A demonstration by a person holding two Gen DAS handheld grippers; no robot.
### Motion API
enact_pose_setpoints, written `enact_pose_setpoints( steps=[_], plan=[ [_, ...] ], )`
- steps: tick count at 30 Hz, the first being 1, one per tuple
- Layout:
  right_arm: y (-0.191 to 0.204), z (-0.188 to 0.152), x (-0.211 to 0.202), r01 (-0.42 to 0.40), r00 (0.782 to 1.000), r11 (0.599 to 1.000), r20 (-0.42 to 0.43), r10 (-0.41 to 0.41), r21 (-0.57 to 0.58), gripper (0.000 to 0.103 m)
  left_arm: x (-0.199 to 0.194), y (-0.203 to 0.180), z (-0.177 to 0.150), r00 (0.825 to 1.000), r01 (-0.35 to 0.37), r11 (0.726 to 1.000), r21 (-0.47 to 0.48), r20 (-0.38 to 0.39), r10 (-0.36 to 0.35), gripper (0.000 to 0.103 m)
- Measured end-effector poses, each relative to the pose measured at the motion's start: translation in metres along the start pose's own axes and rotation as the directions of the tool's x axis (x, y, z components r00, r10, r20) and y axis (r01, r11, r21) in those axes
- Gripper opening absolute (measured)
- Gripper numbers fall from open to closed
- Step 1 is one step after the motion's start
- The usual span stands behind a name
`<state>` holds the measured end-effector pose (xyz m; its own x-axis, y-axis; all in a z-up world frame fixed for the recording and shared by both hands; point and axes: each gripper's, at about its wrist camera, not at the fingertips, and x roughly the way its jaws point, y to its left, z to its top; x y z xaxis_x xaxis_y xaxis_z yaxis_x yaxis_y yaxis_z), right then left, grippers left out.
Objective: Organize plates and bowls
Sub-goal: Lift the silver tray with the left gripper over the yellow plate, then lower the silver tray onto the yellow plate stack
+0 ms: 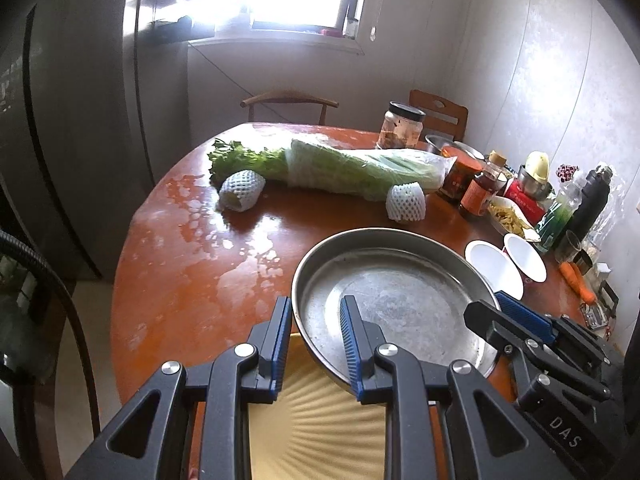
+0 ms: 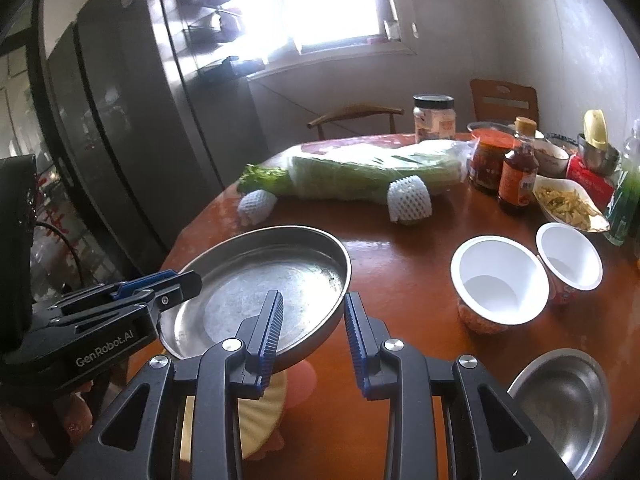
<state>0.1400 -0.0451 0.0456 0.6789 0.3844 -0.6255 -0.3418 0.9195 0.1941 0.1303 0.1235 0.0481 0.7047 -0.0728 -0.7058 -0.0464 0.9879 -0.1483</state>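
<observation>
Both grippers, left (image 1: 316,344) marked "GenRobot.AI" and right (image 2: 314,338) marked "DAS", have jaws clamped on the steel pan's (image 1: 400,292) rim.

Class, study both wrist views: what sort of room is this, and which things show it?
Most likely a home kitchen or dining corner: a round wooden table crowded with sauce bottles, a bagged cabbage and metal dishes, wooden chairs behind, and a tall dark fridge beside the window.

Both wrist views look down close over the shared steel pan (image 1: 396,300) from opposite rims.
</observation>
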Motion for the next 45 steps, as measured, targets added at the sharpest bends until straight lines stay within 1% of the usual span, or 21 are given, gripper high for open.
enact_pose_setpoints(
  steps=[6,14,16,19,24,27,30,41,45],
  plan=[
    [0.014,-0.008,-0.012,-0.017,1.000,1.000,0.021,0.017,-0.021,0.033,-0.016,0.007,-0.011,0.999,-0.020,1.000,-0.002,0.025,0.020,0.026],
    [0.033,-0.023,-0.019,-0.036,0.999,0.998,0.018,0.037,-0.057,0.033,-0.030,0.021,-0.031,0.998,-0.048,0.999,-0.020,0.042,0.048,0.026],
    [0.038,-0.027,-0.018,-0.042,0.999,0.997,0.011,0.043,-0.068,0.033,-0.032,0.024,-0.038,0.997,-0.064,0.998,-0.023,0.044,0.064,0.026],
    [0.047,-0.034,-0.016,-0.048,0.999,0.995,-0.003,0.048,-0.091,0.033,-0.031,0.032,-0.048,0.996,-0.084,0.996,-0.033,0.036,0.085,0.026],
    [0.058,-0.045,-0.010,-0.059,0.998,0.991,-0.019,0.057,-0.121,0.033,-0.030,0.043,-0.060,0.995,-0.098,0.994,-0.043,0.023,0.099,0.026],
    [0.063,-0.052,-0.006,-0.055,0.998,0.989,-0.033,0.051,-0.135,0.033,-0.028,0.047,-0.066,0.993,-0.110,0.993,-0.042,0.027,0.112,0.026],
    [0.066,-0.060,0.000,-0.052,0.998,0.987,-0.053,0.044,-0.153,0.033,-0.024,0.052,-0.070,0.994,-0.105,0.993,-0.052,0.016,0.106,0.026],
    [0.068,-0.073,0.019,-0.030,0.995,0.983,-0.096,0.013,-0.181,0.033,-0.013,0.054,-0.072,0.994,-0.109,0.993,-0.050,0.012,0.110,0.026],
    [0.066,-0.077,0.027,-0.024,0.993,0.982,-0.117,0.002,-0.188,0.033,-0.011,0.053,-0.074,0.994,-0.111,0.993,-0.036,0.014,0.112,0.025]
  ],
)
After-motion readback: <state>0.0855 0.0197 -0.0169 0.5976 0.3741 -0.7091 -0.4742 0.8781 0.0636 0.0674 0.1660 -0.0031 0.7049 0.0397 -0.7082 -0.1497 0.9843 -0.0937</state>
